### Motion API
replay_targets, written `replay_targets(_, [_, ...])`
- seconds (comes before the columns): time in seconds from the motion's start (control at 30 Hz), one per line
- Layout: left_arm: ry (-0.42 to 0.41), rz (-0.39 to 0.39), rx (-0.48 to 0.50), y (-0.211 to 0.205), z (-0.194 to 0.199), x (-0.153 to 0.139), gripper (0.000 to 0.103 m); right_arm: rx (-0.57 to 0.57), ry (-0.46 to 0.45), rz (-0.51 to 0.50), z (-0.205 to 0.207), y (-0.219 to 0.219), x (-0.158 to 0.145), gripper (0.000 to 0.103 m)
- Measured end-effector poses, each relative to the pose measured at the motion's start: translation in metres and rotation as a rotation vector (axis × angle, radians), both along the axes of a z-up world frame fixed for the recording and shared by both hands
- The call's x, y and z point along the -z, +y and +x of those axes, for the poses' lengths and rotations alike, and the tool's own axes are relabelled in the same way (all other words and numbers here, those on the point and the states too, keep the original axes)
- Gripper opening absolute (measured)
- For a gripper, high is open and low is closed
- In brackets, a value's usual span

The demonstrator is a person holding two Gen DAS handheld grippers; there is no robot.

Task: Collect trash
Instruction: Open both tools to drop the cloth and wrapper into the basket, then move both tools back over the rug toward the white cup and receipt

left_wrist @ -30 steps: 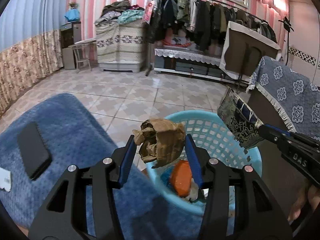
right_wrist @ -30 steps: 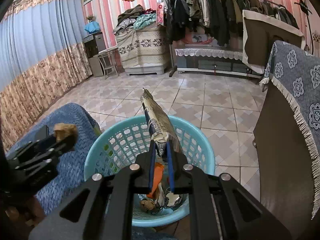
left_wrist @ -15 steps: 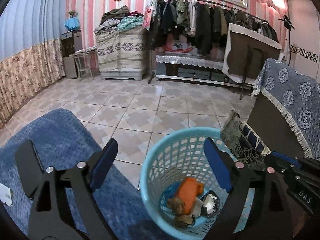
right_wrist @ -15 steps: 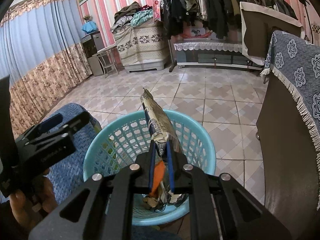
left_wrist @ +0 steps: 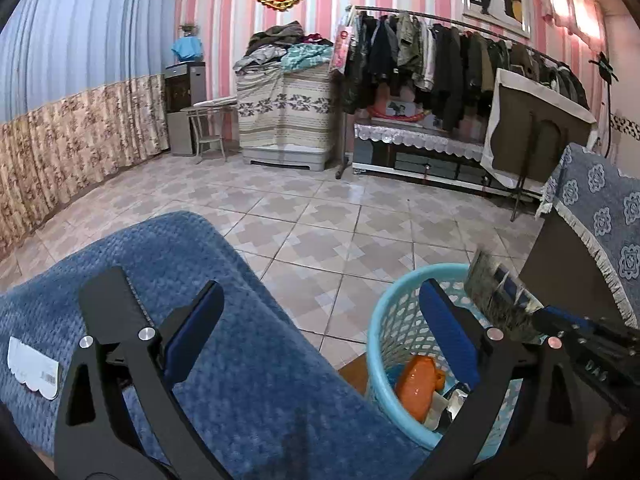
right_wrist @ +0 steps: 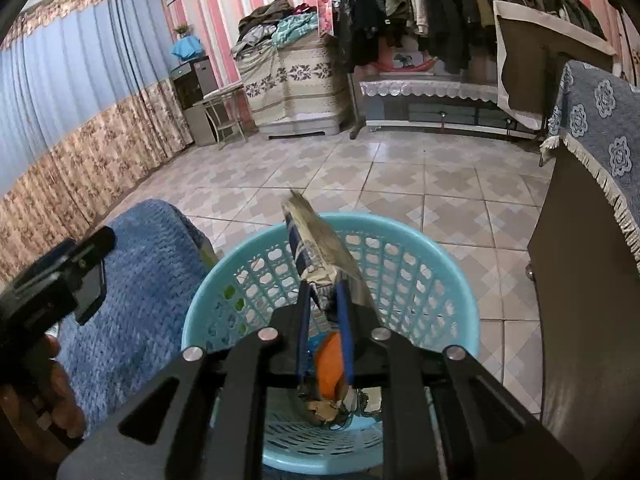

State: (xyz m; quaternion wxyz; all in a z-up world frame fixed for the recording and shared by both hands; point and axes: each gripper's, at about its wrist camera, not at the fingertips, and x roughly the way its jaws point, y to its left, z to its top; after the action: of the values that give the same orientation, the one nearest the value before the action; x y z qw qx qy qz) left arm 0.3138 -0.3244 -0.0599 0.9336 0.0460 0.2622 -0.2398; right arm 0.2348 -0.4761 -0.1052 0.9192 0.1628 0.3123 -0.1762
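Observation:
A light blue plastic basket [left_wrist: 396, 320] [right_wrist: 420, 256] stands on the tiled floor beside a blue-covered seat [left_wrist: 224, 344]. It holds an orange piece [left_wrist: 418, 386] [right_wrist: 330, 364], crumpled brown paper [right_wrist: 324, 410] and other scraps. My left gripper [left_wrist: 320, 312] is open and empty, above the seat edge and the basket's left rim. My right gripper [right_wrist: 323, 292] is shut on a flattened printed wrapper [right_wrist: 316, 244], held over the basket; the wrapper also shows in the left wrist view [left_wrist: 496, 292].
A black phone [left_wrist: 112, 300] and a white paper tag [left_wrist: 32, 368] lie on the blue seat. A dark cabinet with a blue patterned cloth [right_wrist: 592, 128] stands right of the basket. Clothes rack [left_wrist: 440, 52] and furniture line the far wall.
My left gripper opened and the crumpled brown paper dropped into the basket; it then moved left over the seat. My right gripper stayed shut on the wrapper over the basket.

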Motion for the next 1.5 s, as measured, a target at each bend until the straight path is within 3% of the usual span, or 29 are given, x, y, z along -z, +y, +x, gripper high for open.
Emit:
replay_targets(0.07, [0.011,-0.014,-0.01,0.006,0.002,-0.001,0.096,-0.006,0.007,-0.002,0.004,0.005,0.001,0.017])
replay_targets(0.13, [0.01,-0.018,-0.017,0.01,0.001,-0.002,0.096,-0.005,0.008,-0.004,0.007,0.005,0.004,0.038])
replay_targets(0.17, [0.005,-0.016,-0.021,0.012,0.001,-0.002,0.096,-0.004,0.007,-0.003,0.007,0.006,0.004,0.059])
replay_targets(0.2, [0.0,-0.011,-0.024,0.014,0.0,-0.003,0.096,-0.002,0.007,-0.005,0.007,0.006,0.005,0.066])
replay_targets(0.27, [-0.012,-0.004,-0.036,0.017,-0.001,-0.004,0.097,0.002,0.011,-0.014,0.007,0.008,0.004,0.066])
replay_targets(0.4, [0.004,-0.021,-0.049,0.032,0.0,-0.008,0.098,0.038,0.006,-0.052,0.004,0.008,0.001,0.084])
replay_targets(0.5, [-0.003,-0.019,-0.058,0.038,-0.002,-0.012,0.098,0.052,0.01,-0.078,0.004,0.009,-0.002,0.091])
replay_targets(0.87, [0.002,-0.025,-0.1,0.073,-0.012,-0.017,0.098,0.027,0.024,-0.149,0.008,0.026,-0.01,0.098])
replay_targets(1.07, [0.032,-0.069,-0.153,0.109,-0.016,-0.018,0.098,0.007,0.009,-0.173,0.008,0.037,-0.018,0.098])
replay_targets(1.5, [0.025,-0.017,-0.295,0.201,-0.037,-0.009,0.098,-0.09,-0.051,-0.179,0.021,0.093,-0.03,0.099])
